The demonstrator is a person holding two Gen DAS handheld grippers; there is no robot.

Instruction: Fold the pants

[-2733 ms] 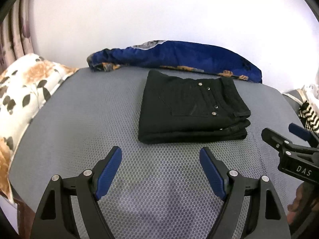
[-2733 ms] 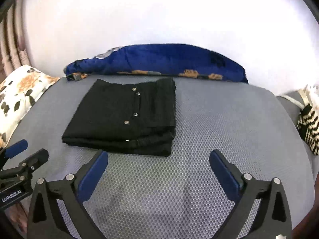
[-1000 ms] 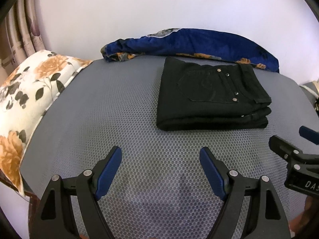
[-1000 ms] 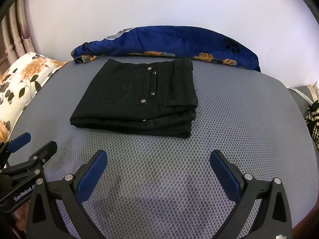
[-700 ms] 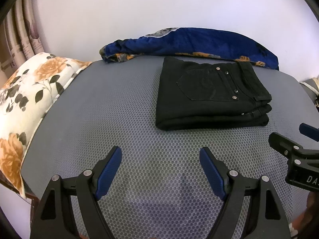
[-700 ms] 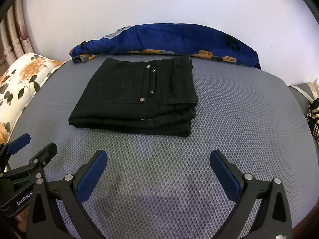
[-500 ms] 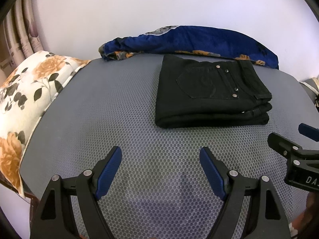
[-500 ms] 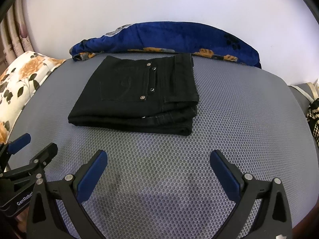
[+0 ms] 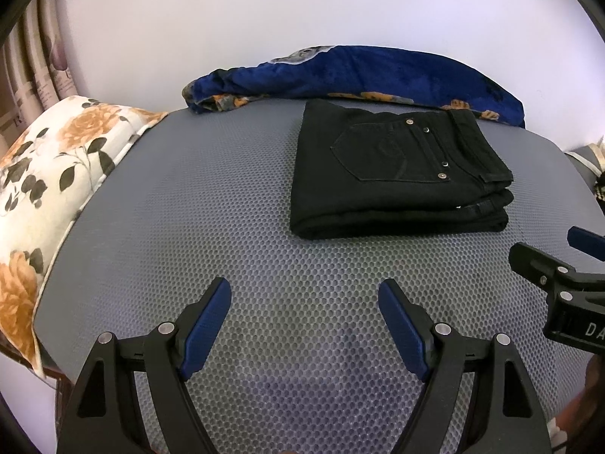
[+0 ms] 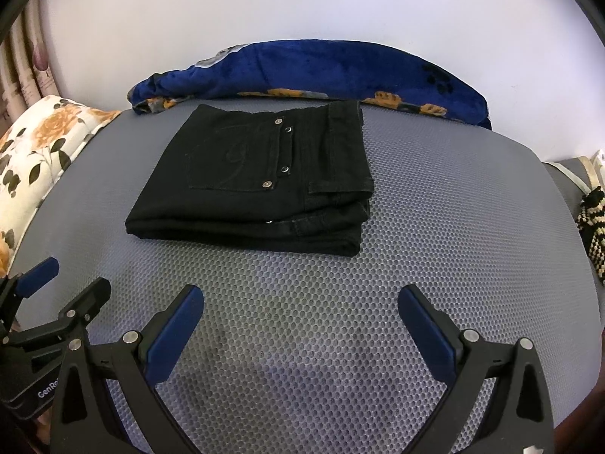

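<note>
The black pants, folded into a thick neat square, lie on the grey bumpy mat. In the left wrist view they sit in the upper right of the frame. In the right wrist view they sit in the upper middle. A pocket with little silver studs faces up.

The left gripper, black with blue pads, is wide apart at the bottom, with nothing in it. The right gripper is wide apart too, and holds nothing.

A dark blue soft blanket lies behind the pants. A white pillow with orange flowers is at the left edge.
</note>
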